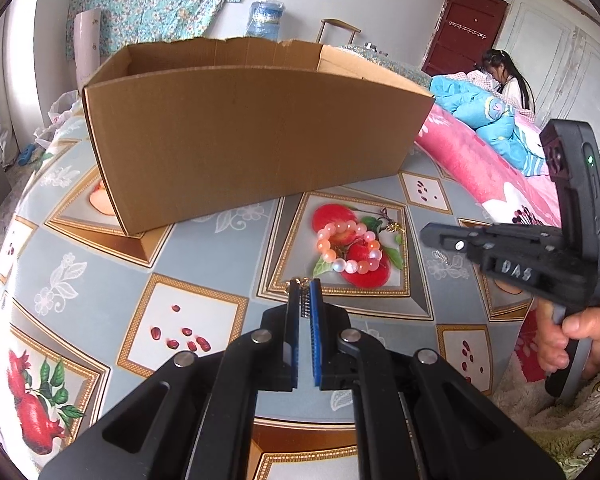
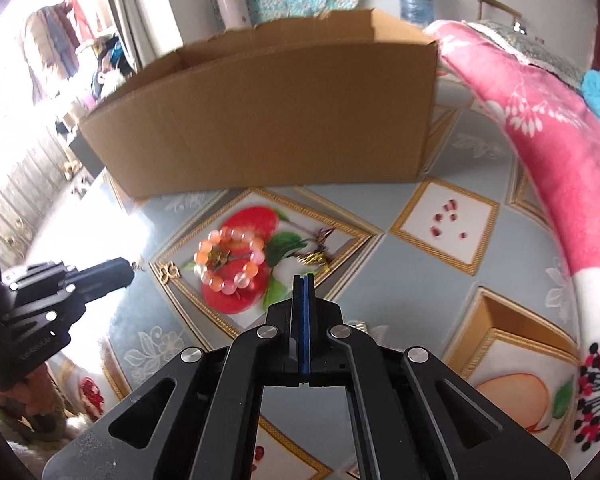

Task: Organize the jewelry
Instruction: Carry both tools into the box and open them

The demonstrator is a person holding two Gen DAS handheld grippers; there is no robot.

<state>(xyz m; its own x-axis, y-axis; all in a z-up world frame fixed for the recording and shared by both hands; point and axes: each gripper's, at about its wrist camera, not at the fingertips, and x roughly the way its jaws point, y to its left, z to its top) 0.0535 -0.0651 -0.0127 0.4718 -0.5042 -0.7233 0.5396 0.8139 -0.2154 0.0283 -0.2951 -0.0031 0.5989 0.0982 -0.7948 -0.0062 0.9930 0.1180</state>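
Observation:
A pink and white bead bracelet (image 1: 327,256) (image 2: 256,245) lies on the fruit-print tablecloth (image 1: 204,248), in front of the open cardboard box (image 1: 252,140) (image 2: 260,120). My left gripper (image 1: 305,292) (image 2: 130,273) is shut on a thin gold chain (image 1: 300,281), which shows at its tips. Its fingers are just in front of the bracelet. My right gripper (image 2: 303,280) (image 1: 423,235) is shut with nothing seen between its pads, and hangs to the right of the bracelet. A gold and purple tassel piece (image 2: 316,257) (image 1: 392,226) lies beside the bracelet. A small gold piece (image 2: 168,272) lies left of it.
A pink flowered blanket (image 2: 560,152) (image 1: 460,160) covers the table's right side. Another small gold bit (image 2: 358,326) lies on the cloth by my right finger. A person (image 1: 508,80) sits far back on the bed. A hand (image 1: 580,336) holds the right gripper's handle.

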